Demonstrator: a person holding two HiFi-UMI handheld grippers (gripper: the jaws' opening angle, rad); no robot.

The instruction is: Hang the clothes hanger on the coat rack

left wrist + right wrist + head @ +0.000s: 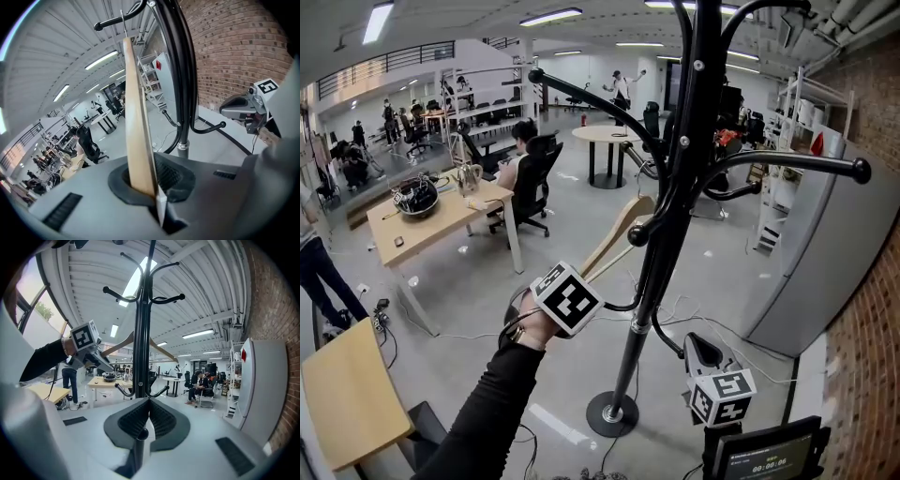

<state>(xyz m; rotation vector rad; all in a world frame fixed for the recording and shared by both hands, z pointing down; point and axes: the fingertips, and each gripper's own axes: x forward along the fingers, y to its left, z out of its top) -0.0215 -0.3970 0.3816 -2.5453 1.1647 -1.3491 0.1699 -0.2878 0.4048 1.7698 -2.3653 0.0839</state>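
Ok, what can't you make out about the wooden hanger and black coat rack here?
- Hook of the pale wooden clothes hanger: hidden behind the pole of the tall black metal coat rack in head and right gripper views.
- Rack top: cut off by the head view's upper edge.
- Jaws of the left gripper: covered by its marker cube in head view.

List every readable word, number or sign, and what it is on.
"00:00:00", as far as it reads: on the small screen at the bottom of the head view.
Line above it: too small to read.
Marker cubes: square patterns only, no words.
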